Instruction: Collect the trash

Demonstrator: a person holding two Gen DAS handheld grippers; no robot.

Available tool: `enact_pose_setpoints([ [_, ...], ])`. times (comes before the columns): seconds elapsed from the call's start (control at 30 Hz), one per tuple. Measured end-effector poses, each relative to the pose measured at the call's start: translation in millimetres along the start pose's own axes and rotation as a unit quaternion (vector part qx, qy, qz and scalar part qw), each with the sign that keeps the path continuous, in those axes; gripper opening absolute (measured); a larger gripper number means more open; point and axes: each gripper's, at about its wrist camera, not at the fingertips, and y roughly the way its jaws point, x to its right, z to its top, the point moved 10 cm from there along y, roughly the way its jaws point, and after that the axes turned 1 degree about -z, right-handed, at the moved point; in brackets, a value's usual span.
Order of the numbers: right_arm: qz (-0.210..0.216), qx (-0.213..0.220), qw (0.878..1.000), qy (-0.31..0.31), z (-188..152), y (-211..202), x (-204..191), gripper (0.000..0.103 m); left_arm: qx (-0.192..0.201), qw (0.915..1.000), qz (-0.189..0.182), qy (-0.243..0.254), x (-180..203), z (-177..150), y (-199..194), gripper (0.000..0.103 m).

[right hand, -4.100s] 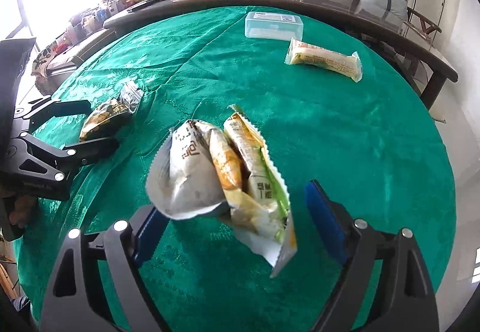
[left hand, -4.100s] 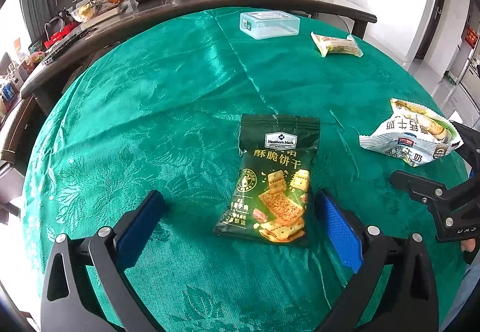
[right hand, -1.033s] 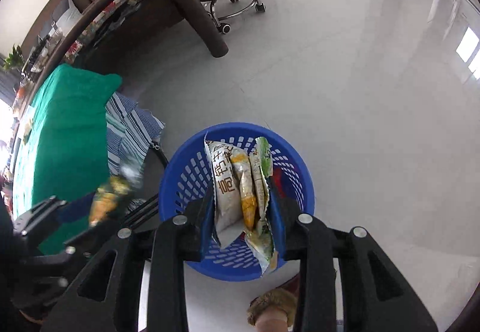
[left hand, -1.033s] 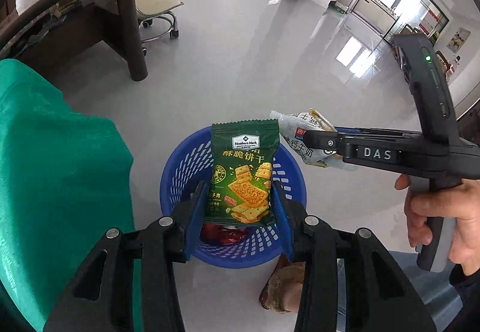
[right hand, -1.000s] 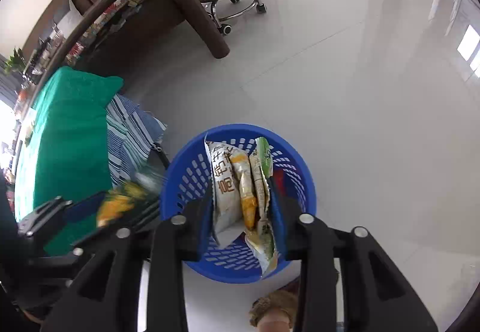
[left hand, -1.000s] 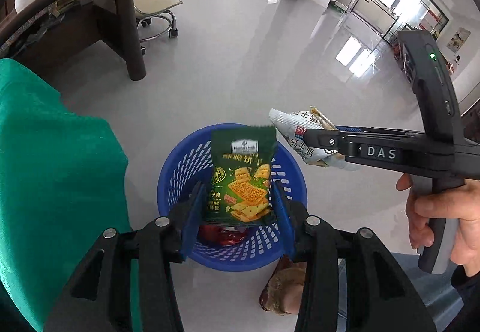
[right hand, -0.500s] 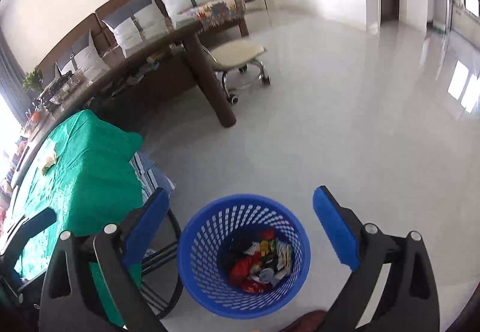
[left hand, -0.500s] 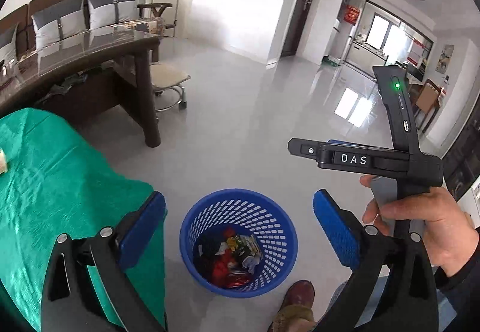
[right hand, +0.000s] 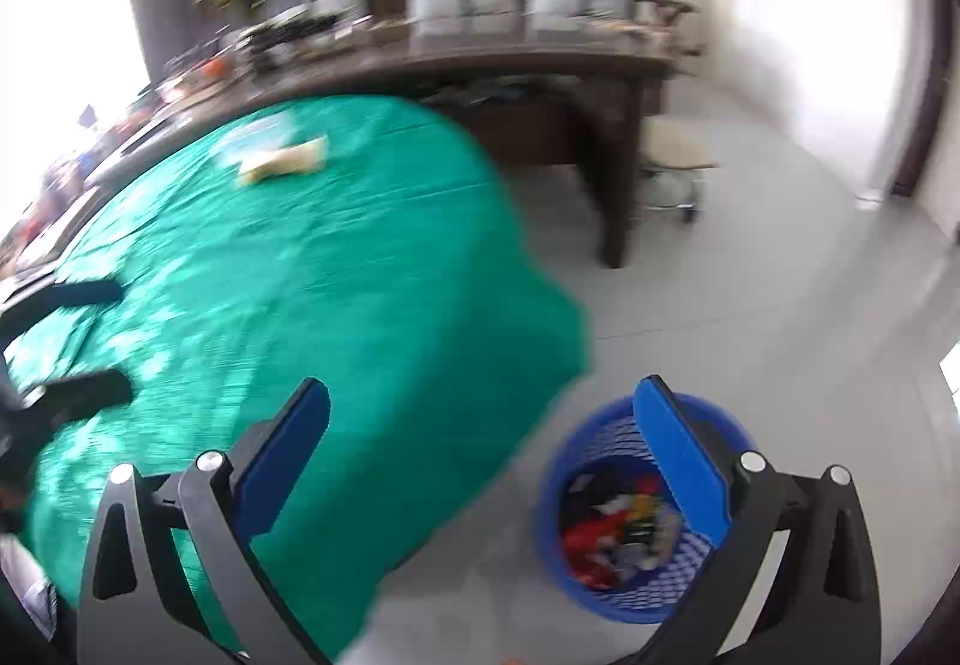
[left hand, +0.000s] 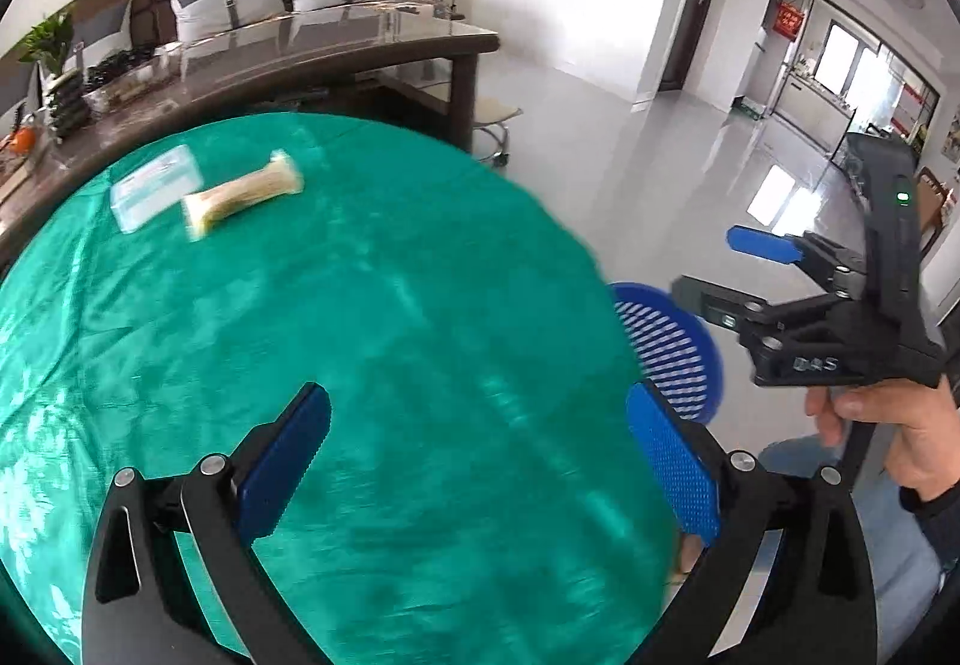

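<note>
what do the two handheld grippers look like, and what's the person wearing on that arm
Both the left gripper and the right gripper have black angular frames with silver screws and blue dotted pads. Seen from the left wrist, the right gripper shows a tall black handle, a green light and pale lettering. The sleeve is dark.

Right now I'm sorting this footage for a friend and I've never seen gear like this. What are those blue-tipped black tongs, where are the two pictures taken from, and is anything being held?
They are two hand-held grippers, each carrying its own fisheye camera that looks along its fingers. One picture comes from the left gripper, the other from the right gripper. A hand holds the right one. Both are open and hold nothing. On the green tablecloth lie a long snack wrapper and a clear plastic box. On the floor beside the table stands a blue basket with trash in it.
</note>
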Motion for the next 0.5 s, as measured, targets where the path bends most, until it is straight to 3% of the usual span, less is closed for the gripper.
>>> enact_pose_setpoints([
  [0.1, 0.037, -0.022, 0.998, -0.044, 18, 17, -66, 0.098, -0.012, 0.9987, 0.047, -0.017, -75, -12, -7, 0.098],
  [0.27, 0.056, -0.043, 0.990, -0.120, 39, 61, -150, 0.098, -0.017, 0.9956, 0.069, -0.061, -175, -14, -11, 0.098],
  [0.4, 0.054, -0.064, 0.985, -0.151, 35, 98, -181, 0.098, -0.010, 0.9936, 0.078, -0.080, -239, 3, -3, 0.098],
  [0.5, 0.072, -0.065, 0.987, -0.127, 36, 103, -181, 0.098, -0.009, 0.9938, 0.082, -0.075, -266, 22, 13, 0.098],
])
